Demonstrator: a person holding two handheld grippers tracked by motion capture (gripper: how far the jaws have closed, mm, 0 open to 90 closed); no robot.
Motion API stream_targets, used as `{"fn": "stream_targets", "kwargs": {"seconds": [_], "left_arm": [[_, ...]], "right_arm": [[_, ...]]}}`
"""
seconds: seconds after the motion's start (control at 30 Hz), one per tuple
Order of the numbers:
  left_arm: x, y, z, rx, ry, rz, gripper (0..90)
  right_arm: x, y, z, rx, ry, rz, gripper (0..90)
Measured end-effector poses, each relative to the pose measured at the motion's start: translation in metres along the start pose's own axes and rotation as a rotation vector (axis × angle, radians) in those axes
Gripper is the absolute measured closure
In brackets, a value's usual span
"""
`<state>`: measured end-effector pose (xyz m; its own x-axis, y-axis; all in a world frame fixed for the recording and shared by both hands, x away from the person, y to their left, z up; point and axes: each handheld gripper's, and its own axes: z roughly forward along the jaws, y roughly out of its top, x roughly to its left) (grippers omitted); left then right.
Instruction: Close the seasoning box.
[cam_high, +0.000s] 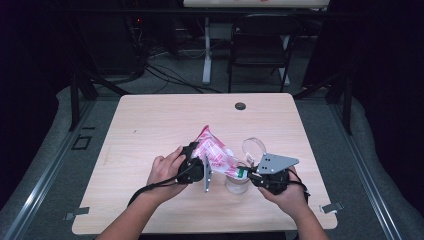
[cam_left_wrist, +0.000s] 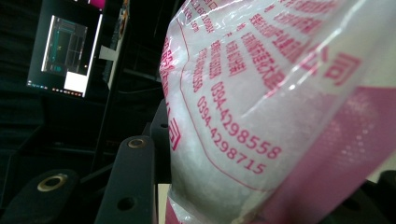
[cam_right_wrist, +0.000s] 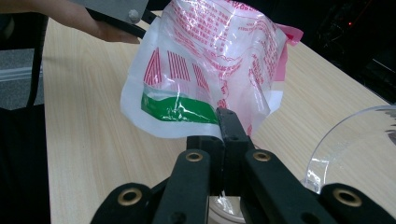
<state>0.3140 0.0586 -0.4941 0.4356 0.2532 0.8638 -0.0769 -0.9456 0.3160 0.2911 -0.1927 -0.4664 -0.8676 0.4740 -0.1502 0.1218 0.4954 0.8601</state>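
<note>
We hold a plastic bag up off the counter between our two grippers; it is clear and white film printed with pink-red lettering, with a pink sealed edge at its far end and a green band near the corner closest to the right gripper. In the right gripper view the jaws are pressed together on the bag's lower edge, right beside that green band, and the bag billows up and away beyond them. In the left gripper view the bag crowds in against the jaws of the left gripper, and here we can read printed digits and see white granules packed inside; it appears held, though we cannot tell how far these jaws stand apart. The high view adds a clear glass container standing under the bag's low corner, just ahead of the right jaws.
</note>
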Motion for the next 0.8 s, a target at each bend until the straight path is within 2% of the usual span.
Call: {"fn": "stream_targets", "kwargs": {"seconds": [0.57,0.8], "left_arm": [[0.0034,0.0037,-0.0034,0.008,0.031,0.057,60.7],[0.0046,0.0051,-0.0045,0.008,0.035,0.059,60.8]], "right_arm": [[-0.0002,-0.0014,-0.0004,0.005,-0.004,0.002,90.0],[-0.0007,-0.0016,-0.0011,0.002,-0.007,0.002,90.0]]}}
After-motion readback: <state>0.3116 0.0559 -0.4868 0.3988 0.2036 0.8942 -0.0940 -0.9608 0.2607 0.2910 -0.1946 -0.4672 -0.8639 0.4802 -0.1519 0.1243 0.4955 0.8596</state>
